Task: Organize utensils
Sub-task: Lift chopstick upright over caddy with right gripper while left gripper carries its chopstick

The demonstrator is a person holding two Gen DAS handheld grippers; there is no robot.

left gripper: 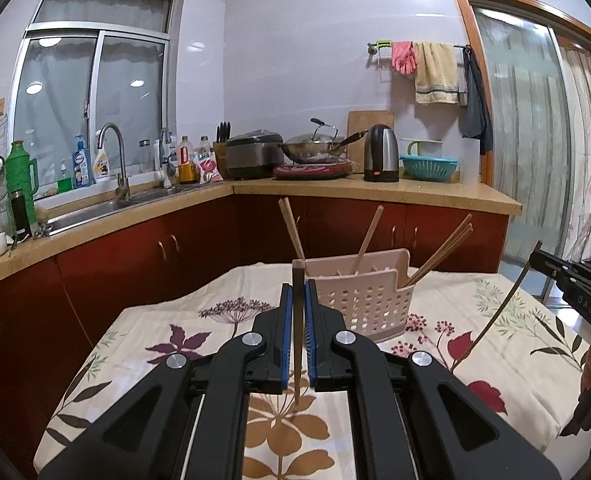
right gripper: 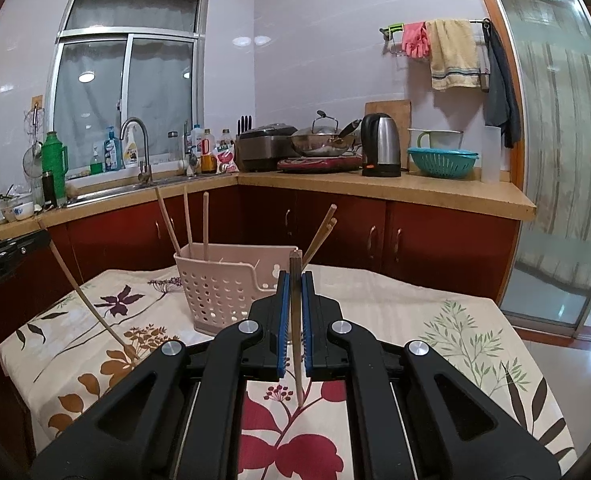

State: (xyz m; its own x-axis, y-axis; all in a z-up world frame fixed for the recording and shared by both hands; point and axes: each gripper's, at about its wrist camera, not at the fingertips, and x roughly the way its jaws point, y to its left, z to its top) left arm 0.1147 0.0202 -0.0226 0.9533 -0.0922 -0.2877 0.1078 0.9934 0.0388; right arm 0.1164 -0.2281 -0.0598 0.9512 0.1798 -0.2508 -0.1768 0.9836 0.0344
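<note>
Left view: my left gripper (left gripper: 298,280) clamps a chopstick (left gripper: 297,344) upright, the basket (left gripper: 371,300) just beyond on the table (left gripper: 143,336). Right view: my right gripper (right gripper: 294,280) pinches another chopstick (right gripper: 296,360) beside the basket (right gripper: 223,284).

1. A pink perforated plastic utensil basket (right gripper: 223,288) stands on the tabletop (right gripper: 395,320) under a flowered cloth.
2. Wooden chopsticks (right gripper: 205,220) stand inside it.
3. Behind, an L-shaped kitchen counter (right gripper: 375,188) carries a steel electric kettle (right gripper: 380,146), right of a lidded wok (right gripper: 321,138).
</note>
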